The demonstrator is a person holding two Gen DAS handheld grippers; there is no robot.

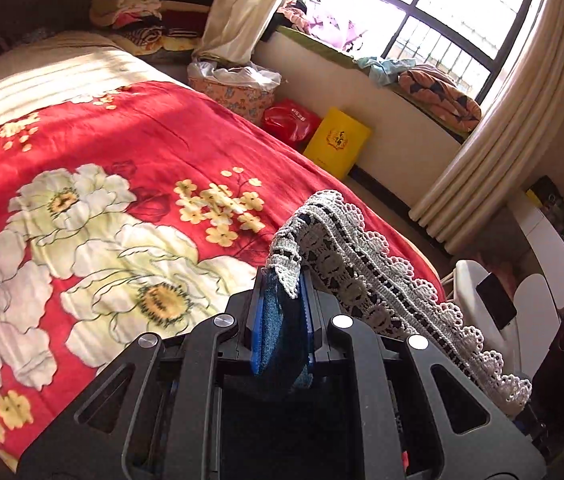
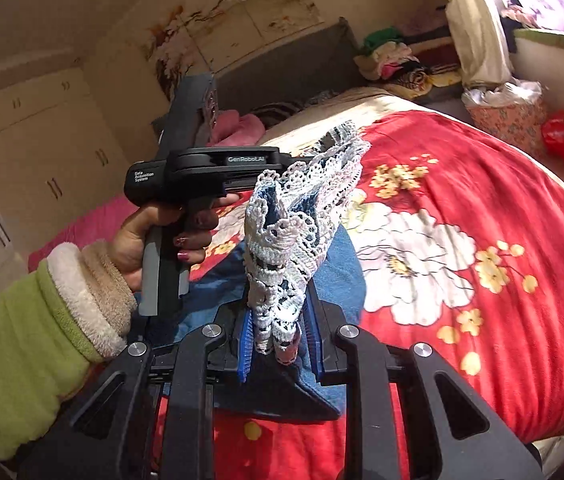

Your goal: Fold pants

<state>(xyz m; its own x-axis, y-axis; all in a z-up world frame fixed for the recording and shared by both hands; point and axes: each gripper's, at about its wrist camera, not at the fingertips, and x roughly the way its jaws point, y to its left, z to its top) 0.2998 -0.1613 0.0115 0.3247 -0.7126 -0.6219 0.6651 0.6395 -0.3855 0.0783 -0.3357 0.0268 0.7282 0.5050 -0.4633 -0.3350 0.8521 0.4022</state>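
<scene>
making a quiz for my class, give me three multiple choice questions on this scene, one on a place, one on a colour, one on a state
1. Where does the yellow bag stand?
A. on the bed
B. on the floor below the window sill
C. on the sill

2. What is the main colour of the blanket?
A. green
B. red
C. grey

3. What state are the left tongs in?
A. wide open, holding nothing
B. shut on the pants
C. lying on the bed

Answers:
1. B, since it leans at the wall under the sill, beside a red bag.
2. B, since red cloth with pale flowers covers the bed.
3. B, since blue cloth with lace trim, the pants, sits pinched between them; the right tongs pinch the pants too.
</scene>
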